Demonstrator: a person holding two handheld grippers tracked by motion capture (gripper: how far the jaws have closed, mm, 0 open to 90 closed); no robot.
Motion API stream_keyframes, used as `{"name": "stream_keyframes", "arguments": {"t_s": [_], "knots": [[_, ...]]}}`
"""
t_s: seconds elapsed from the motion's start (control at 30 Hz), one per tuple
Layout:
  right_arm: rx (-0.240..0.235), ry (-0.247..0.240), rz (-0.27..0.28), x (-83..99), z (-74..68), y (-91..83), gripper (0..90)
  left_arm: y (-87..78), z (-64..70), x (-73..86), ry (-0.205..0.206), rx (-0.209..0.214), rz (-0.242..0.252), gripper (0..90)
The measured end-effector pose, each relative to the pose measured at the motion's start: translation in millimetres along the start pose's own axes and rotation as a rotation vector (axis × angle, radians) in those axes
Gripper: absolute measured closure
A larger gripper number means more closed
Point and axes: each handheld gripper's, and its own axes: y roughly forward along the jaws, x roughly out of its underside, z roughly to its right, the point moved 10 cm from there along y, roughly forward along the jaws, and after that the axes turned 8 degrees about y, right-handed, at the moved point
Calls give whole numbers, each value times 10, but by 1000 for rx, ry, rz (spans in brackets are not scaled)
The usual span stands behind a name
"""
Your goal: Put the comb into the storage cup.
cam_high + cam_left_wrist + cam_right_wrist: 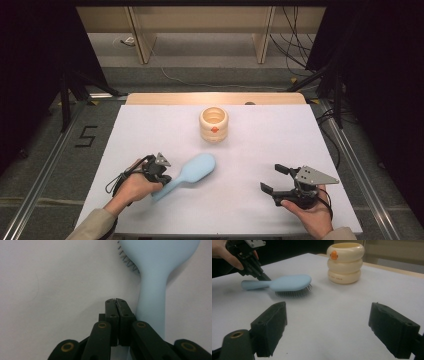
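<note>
On the near-left of the white table: the light-blue hairbrush (189,173) lies bristles down, its handle pointing near-left and its head far-right toward the middle of the table (250,150)
Long axis: diagonal, from the near-left handle end up to the rounded head, which points roughly toward the cream ringed cup (214,124) standing upright well apart at the far centre
Left gripper: the left gripper (115,300) has its jaws pressed together with nothing between them; the tips sit just beside the handle, on its left in the left gripper view, at about the handle's middle
Contact: whether the shut tips touch the handle's side or stand a hair off cannot be told
Right gripper: the right gripper (273,179) has its jaws spread wide, held at the near-right, well apart from the brush and aimed left toward it
Nearer hand: the left, by far; the right would have to cross the near half of the table
What the next move turns on, as I judge: the tips lie alongside the handle, not astride it, so a grasp would need the jaws opened and shifted right across the handle
Hidden: the handle's near end is cut off behind the jaws in the left gripper view; the cup's inside can't be made out
</note>
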Motion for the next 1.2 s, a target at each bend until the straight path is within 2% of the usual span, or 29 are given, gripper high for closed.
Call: {"name": "stream_keyframes", "arguments": {"t_s": [0.2,0.53,0.77,0.87,0.9,0.93,0.97,1.0,1.07,1.13,1.17,1.2], "knots": [[-1,1,0,1,-1,2,162,-33,37,62,-12,-5,30,870],[-1,0,0,1,-5,4,162,-67,95,111,1,-8,28,852],[-1,0,0,1,-5,2,162,-79,72,113,-14,-11,39,790],[-2,0,0,0,-6,3,162,-120,39,98,-23,-23,60,761],[-2,-1,2,-1,-6,2,162,-165,3,76,-31,-39,85,711],[-2,-2,1,-1,-6,2,162,-165,3,76,-31,-39,85,678],[-2,-2,1,-1,-6,2,162,-189,-20,63,-40,-51,103,678],[-2,0,1,0,-6,0,162,-235,-61,33,-58,-69,145,592],[0,-1,2,-2,-5,-1,162,-281,-81,-5,-65,-77,196,494],[0,-2,0,0,-6,-3,162,-317,-93,-35,-92,-87,234,353],[0,-2,0,0,-6,-3,162,-317,-93,-35,-92,-87,234,300],[-1,0,0,0,-7,-1,162,-336,-89,-69,-115,-85,277,250]]}}
